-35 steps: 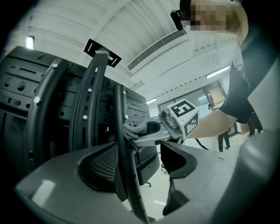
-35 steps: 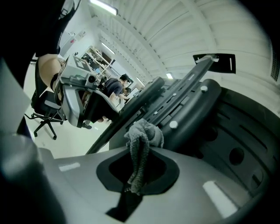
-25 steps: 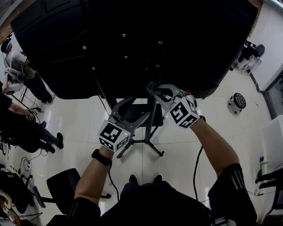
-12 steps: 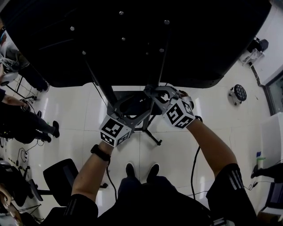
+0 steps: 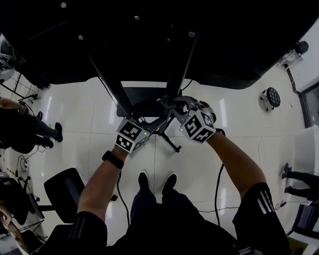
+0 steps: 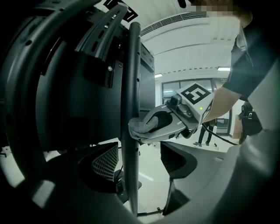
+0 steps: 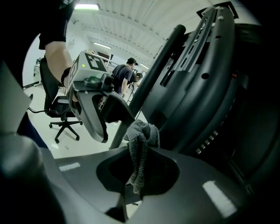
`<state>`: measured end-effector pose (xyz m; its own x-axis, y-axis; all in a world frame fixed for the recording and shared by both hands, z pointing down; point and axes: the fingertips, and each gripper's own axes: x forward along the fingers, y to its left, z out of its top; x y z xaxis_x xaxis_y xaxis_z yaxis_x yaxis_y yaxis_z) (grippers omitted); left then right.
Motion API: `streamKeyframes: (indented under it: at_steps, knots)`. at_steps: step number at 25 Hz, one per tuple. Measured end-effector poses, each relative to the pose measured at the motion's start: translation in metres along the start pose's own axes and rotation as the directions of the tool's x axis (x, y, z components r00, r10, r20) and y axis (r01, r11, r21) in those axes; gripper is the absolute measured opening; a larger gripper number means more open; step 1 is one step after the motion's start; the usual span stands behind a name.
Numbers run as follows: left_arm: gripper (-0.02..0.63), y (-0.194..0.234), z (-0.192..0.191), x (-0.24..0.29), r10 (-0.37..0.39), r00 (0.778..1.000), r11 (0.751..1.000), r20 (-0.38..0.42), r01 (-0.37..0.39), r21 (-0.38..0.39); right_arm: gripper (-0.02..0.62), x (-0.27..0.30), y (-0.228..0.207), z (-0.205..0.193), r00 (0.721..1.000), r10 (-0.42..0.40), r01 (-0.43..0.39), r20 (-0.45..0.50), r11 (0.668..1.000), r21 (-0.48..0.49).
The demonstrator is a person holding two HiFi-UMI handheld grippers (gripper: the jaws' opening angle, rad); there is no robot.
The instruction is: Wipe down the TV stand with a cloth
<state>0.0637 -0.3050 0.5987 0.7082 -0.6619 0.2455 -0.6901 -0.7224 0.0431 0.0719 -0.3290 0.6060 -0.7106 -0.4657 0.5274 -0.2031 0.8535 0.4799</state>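
Cloth (image 7: 140, 133) pinched in closed right tongs (image 5: 168, 103), touching stand pole (image 6: 131, 78)

Probably lab or open office; swivel chair (image 7: 47, 94); glossy tiled floor (image 5: 239, 114); ceiling lights (image 7: 86, 6).

Black striped sleeves (image 5: 259, 209), black wristband (image 5: 113, 159)

The right gripper (image 6: 148, 129) holds a grey cloth (image 6: 137, 128) against the stand's black post (image 6: 132, 65).
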Motion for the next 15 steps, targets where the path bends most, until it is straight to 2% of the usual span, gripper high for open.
streamKeyframes:
  at_steps: [15]
  knots:
    - [0.328,0.024,-0.142,0.031,-0.006,0.990,0.997,-0.144,-0.005,-0.075,0.023,0.088,0.077,-0.104,0.988,0.089,-0.090,-0.128,0.996,0.001]
